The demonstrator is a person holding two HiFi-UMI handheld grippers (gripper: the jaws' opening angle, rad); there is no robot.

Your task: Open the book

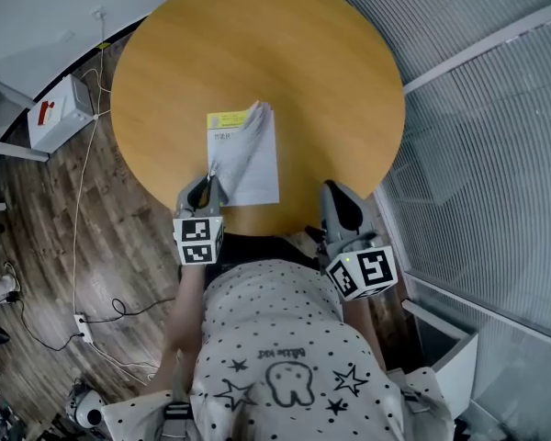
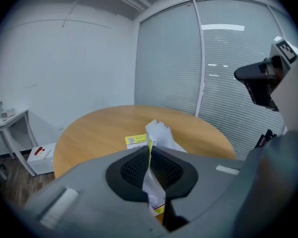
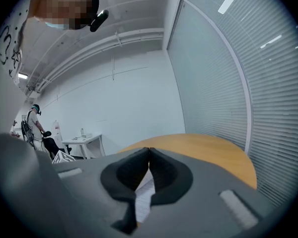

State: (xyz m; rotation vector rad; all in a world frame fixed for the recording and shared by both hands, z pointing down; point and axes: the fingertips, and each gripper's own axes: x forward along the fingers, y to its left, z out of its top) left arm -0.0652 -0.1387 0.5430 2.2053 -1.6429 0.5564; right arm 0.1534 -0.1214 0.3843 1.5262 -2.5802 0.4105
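Observation:
A thin book [image 1: 259, 168] with white pages and a yellow strip at its far edge lies on the round wooden table [image 1: 331, 72], near the front. My left gripper [image 1: 211, 182] is shut on the book's cover sheet [image 1: 240, 140], which is lifted and curls up off the pages. In the left gripper view the sheet [image 2: 159, 133] runs between the closed pads of the left gripper [image 2: 149, 151], with the yellow strip [image 2: 135, 141] beyond. My right gripper [image 1: 336, 191] hovers at the table's front edge, right of the book, shut and holding nothing. In its own view the right gripper [image 3: 149, 151] has a white page [image 3: 144, 195] below it.
A white box with a red mark [image 1: 57, 114] and cables [image 1: 84, 200] lie on the wooden floor to the left. A glass wall with blinds [image 1: 496, 154] stands right of the table. A white desk [image 3: 84, 140] and a person [image 3: 35, 119] are far off.

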